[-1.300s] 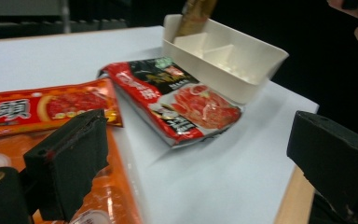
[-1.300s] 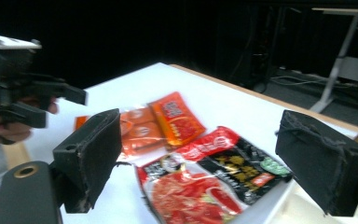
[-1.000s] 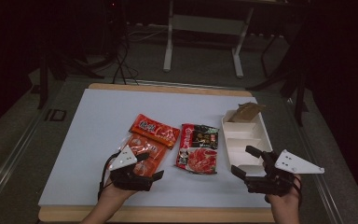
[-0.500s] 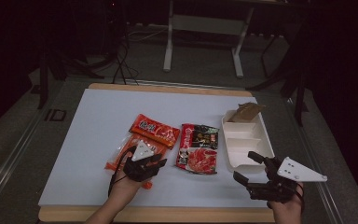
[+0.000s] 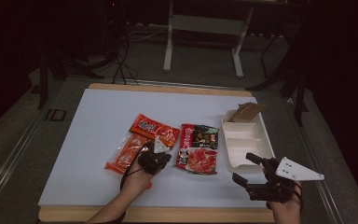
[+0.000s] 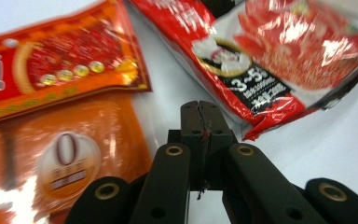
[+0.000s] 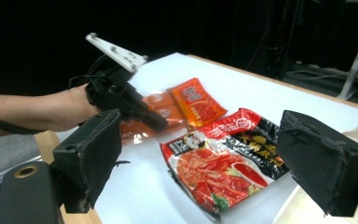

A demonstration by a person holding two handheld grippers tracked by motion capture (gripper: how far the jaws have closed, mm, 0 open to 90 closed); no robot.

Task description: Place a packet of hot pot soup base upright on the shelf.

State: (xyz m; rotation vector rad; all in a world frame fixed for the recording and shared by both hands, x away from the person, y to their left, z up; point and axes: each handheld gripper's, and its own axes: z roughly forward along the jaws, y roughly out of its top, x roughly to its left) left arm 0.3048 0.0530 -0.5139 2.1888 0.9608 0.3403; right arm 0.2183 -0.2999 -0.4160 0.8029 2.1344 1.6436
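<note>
My left gripper [image 5: 161, 156] [image 6: 200, 109] points down at the table by the right edge of an orange packet [image 5: 128, 154] [image 6: 65, 154]. Its jaws have just been closing and now meet; whether they pinch the packet's clear rim I cannot tell. A red-orange packet [image 5: 154, 128] [image 6: 65, 60] lies just beyond, overlapping the orange one. To the right lies a red and black sauce packet [image 5: 199, 148] [image 7: 214, 172]. My right gripper [image 5: 244, 167] [image 7: 209, 158] hovers open near the table's front right, with nothing between its pads.
A white compartment tray [image 5: 244, 140] stands at the right, with a brown pouch [image 5: 246, 111] at its far end. The white mat [image 5: 98, 121] has bare room at the left and back. Dark stands and cables lie beyond the table.
My left hand has moved forward and right across the orange packet and dropped lower, and its jaws have gone from wide open to shut. The right gripper has stayed about where it was.
</note>
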